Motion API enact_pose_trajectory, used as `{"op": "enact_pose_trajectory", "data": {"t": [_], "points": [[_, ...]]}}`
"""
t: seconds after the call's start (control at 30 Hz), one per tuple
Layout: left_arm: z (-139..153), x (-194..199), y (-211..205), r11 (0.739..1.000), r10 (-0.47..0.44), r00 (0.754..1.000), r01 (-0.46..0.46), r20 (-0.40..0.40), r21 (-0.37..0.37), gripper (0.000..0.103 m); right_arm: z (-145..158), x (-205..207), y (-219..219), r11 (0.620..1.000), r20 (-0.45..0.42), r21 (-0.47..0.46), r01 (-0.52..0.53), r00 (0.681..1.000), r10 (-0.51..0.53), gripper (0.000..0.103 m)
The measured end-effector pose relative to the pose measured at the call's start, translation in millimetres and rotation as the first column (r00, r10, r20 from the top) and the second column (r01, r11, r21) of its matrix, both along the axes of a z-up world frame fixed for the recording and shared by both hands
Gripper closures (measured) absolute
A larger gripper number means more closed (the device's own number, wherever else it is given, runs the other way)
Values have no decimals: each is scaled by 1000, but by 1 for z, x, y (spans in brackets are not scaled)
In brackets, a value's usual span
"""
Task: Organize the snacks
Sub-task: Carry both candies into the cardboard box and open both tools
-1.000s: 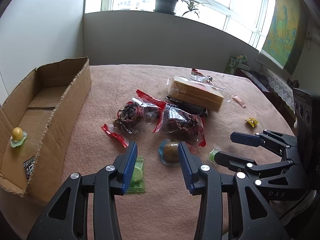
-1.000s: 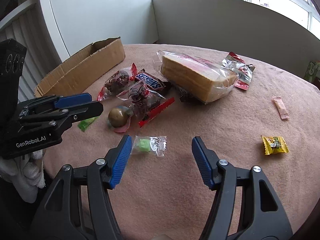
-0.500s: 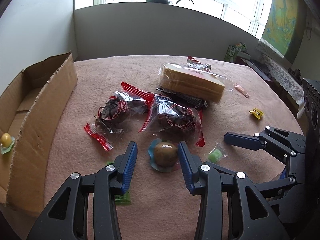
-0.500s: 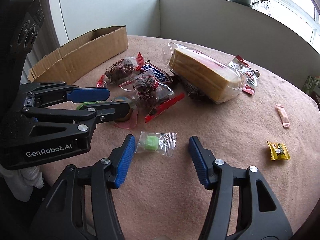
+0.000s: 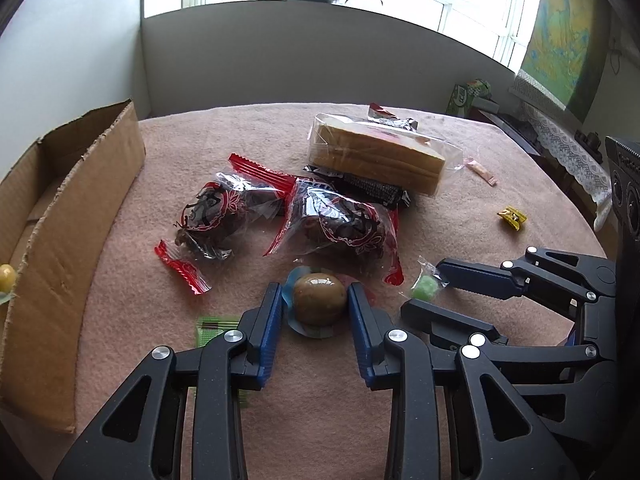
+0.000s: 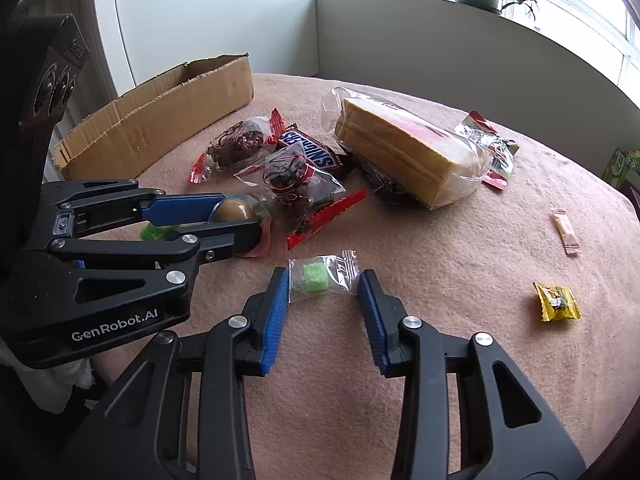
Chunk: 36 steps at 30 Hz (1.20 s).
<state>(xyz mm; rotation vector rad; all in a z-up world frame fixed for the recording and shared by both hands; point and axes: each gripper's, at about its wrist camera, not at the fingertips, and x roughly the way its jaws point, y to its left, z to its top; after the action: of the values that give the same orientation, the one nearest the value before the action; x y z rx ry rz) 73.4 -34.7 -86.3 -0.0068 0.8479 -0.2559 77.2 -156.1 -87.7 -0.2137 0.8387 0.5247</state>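
My left gripper (image 5: 315, 304) is open, its blue pads on either side of a brown round snack (image 5: 319, 299) in a clear wrapper on the pink cloth; it also shows in the right wrist view (image 6: 234, 211). My right gripper (image 6: 324, 284) is open around a green candy in a clear wrapper (image 6: 316, 276), seen too in the left wrist view (image 5: 425, 287). A cardboard box (image 5: 76, 200) stands at the left with a yellow snack (image 5: 6, 276) inside.
Two red-edged dark snack bags (image 5: 224, 212) (image 5: 340, 224), a Snickers bar (image 6: 310, 150), a bagged bread loaf (image 5: 376, 156), a green packet (image 5: 212, 326), a yellow candy (image 6: 557, 302) and a pink sachet (image 6: 565, 232) lie on the cloth.
My left gripper moved right from the green packet and down around the brown snack. My right gripper moved forward and narrowed around the green candy.
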Motion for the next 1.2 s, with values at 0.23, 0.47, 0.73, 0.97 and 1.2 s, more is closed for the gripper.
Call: {"op": "enact_pose_trajectory", "data": {"t": [0.23, 0.47, 0.73, 0.97, 1.2], "points": [[-1, -2, -2, 1000, 1, 1000, -1, 11, 11, 73, 1, -2, -1, 1000, 0, 14, 7, 1000, -7, 73], [8, -9, 5, 1000, 9, 999, -9, 37, 1, 73, 8, -5, -6, 999, 15, 35, 25, 1000, -25, 74], [28, -19, 17, 999, 36, 994, -34, 99, -19, 73, 28, -8, -5, 997, 54, 68, 28, 998, -32, 74], [49, -29, 32, 997, 78, 982, -73, 170, -35, 73, 49, -9, 11, 996, 92, 90, 9, 996, -17, 74], [67, -40, 58, 988, 151, 959, -141, 238, -58, 73, 67, -1, 36, 992, 101, 129, -19, 995, 6, 74]]}}
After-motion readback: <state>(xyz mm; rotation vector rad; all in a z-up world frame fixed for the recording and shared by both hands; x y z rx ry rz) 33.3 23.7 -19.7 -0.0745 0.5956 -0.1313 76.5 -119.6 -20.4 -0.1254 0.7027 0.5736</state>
